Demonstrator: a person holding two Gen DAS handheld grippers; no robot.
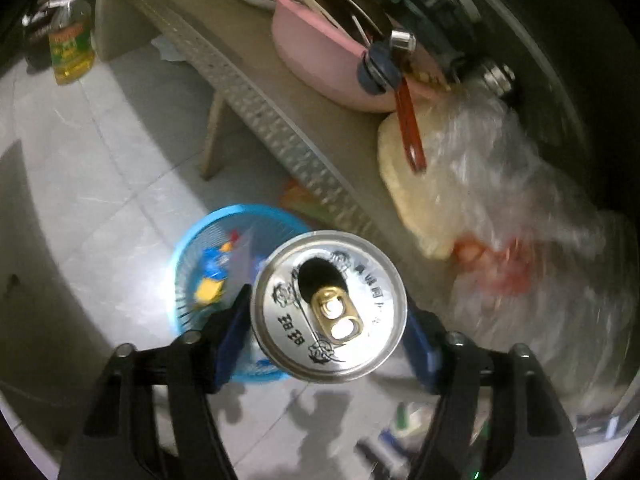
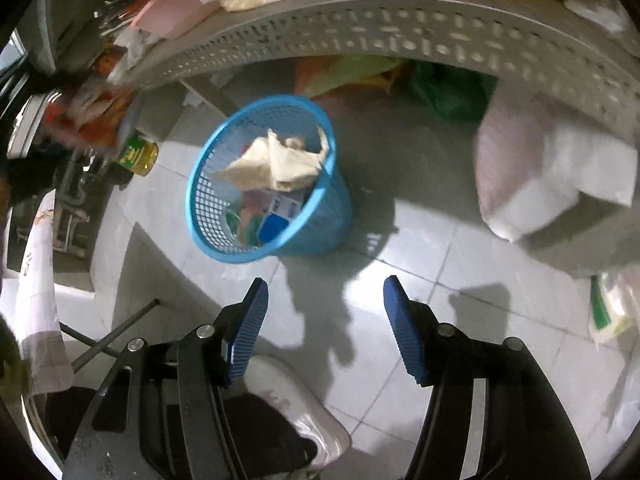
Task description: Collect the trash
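- Where the tiled floor meets the perforated grey table [image 2: 400, 32], a blue mesh basket [image 2: 332, 200] holds crumpled cream paper [image 2: 280, 164] and coloured wrappers.
- The left gripper [image 1: 328, 312] has an opened aluminium can [image 1: 329, 307] between its blue ribbed pads (contact unclear), above the basket.
- The right gripper [image 2: 324, 328] gapes empty.

Left gripper [image 1: 328, 332]: black angular linkage arms, silver round pivot screws, 2 blue pads; right gripper [image 2: 324, 328]: same black frame, ribbed blue rubber pads [image 2: 404, 332]; white shoe [image 2: 304, 412], dark trouser leg.
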